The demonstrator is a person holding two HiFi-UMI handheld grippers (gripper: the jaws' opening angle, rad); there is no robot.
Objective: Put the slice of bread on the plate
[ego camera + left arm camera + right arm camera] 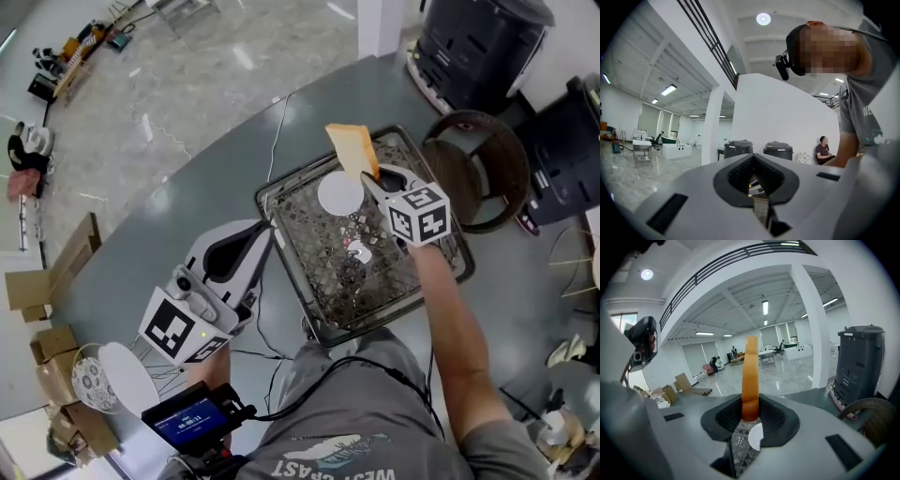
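The slice of bread (353,148), pinched upright in the right claw (371,174), should be tipped flat over the plate (339,194) before release.

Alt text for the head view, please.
The right hand-held gripper grips a slice of bread upright over a mesh metal tray that holds a small white plate, on a grey table. The left hand-held gripper, holding nothing, is lower left, beside the tray.
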